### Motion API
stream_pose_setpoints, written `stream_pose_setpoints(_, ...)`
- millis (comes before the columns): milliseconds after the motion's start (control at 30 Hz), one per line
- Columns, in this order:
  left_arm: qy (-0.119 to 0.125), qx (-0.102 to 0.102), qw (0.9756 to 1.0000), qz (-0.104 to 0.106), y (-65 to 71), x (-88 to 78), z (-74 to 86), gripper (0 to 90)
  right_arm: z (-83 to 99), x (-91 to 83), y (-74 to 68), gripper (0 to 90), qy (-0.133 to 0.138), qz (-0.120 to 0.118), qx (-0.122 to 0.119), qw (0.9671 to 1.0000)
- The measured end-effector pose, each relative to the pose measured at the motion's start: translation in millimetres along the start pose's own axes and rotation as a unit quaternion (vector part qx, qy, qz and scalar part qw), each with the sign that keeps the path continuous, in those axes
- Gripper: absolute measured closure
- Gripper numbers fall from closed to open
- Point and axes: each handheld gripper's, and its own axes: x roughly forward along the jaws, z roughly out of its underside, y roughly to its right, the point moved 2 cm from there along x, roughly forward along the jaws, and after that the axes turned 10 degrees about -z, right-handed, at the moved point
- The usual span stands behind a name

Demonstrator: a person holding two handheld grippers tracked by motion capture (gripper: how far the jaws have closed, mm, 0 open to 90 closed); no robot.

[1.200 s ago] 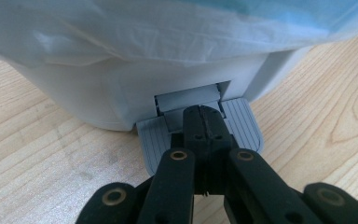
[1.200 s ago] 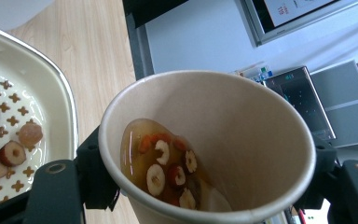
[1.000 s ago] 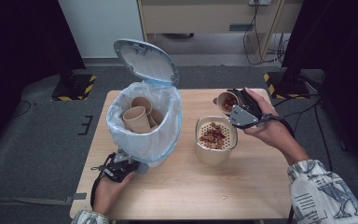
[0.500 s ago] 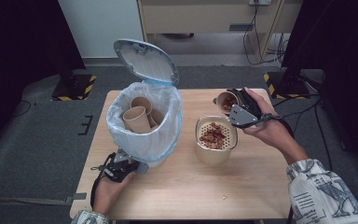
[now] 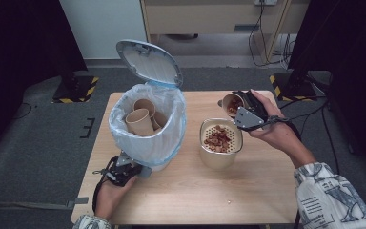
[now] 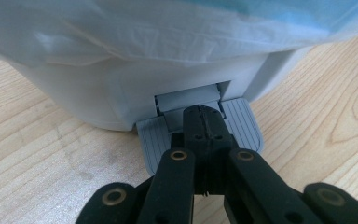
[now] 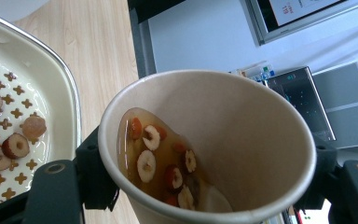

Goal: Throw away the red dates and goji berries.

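Clearly the paper cup [image 7: 205, 149], thin, crushable and sloshing with tea, wants a gentle mid-wall grasp; the right gripper [image 5: 238, 106] clasps it at the strainer pot's [image 5: 220, 153] one o'clock, while the left gripper [image 6: 204, 122], clenched empty, presses the bin's pedal [image 6: 244, 126].

Matt paper cup [image 7: 223, 140], ribbed plastic pedal [image 6: 242, 123]

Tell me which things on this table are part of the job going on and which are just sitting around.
In use:
- paper cup of tea with fruit, held tilted by the right gripper
- strainer bowl catching the fruit
- pedal bin, lid up
- bin pedal, pressed by the shut left gripper

Just there:
- crumb on the table
- cabinet behind
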Motion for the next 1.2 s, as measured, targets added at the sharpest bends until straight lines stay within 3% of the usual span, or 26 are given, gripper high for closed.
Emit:
stream_pose_setpoints(200, 0.0, 0.0, 1.0, 0.0, 0.0, 0.0, 0.0, 89.9, -2.2, -1.0, -0.8, 26.6, -0.008, 0.001, -0.008, 0.9999)
stream_pose_setpoints(567, 0.0, 0.0, 1.0, 0.0, 0.0, 0.0, 0.0, 89.9, -12.1, 0.1, -9.9, 26.3, -0.04, -0.012, -0.083, 0.9957)
stream_pose_setpoints(667, 0.0, 0.0, 1.0, 0.0, 0.0, 0.0, 0.0, 89.9, -16.2, 0.8, -14.4, 26.2, -0.056, -0.017, -0.127, 0.9902)
stream_pose_setpoints(800, 0.0, 0.0, 1.0, 0.0, 0.0, 0.0, 0.0, 89.9, -17.8, 2.2, -19.3, 26.2, -0.072, -0.023, -0.157, 0.9847)
stream_pose_setpoints(833, 0.0, 0.0, 1.0, 0.0, 0.1, 0.0, -0.1, 89.9, -16.8, 2.9, -19.6, 26.1, -0.082, -0.023, -0.172, 0.9815)
stream_pose_setpoints(1067, 0.0, 0.0, 1.0, 0.0, -0.1, 0.1, -0.1, 89.9, -19.7, 4.2, -21.2, 26.0, -0.105, -0.021, -0.216, 0.9706)
stream_pose_setpoints(1200, 0.0, 0.0, 1.0, 0.0, 0.0, 0.1, -0.1, 89.9, -25.1, 5.2, -22.9, 26.0, -0.104, -0.019, -0.229, 0.9676)
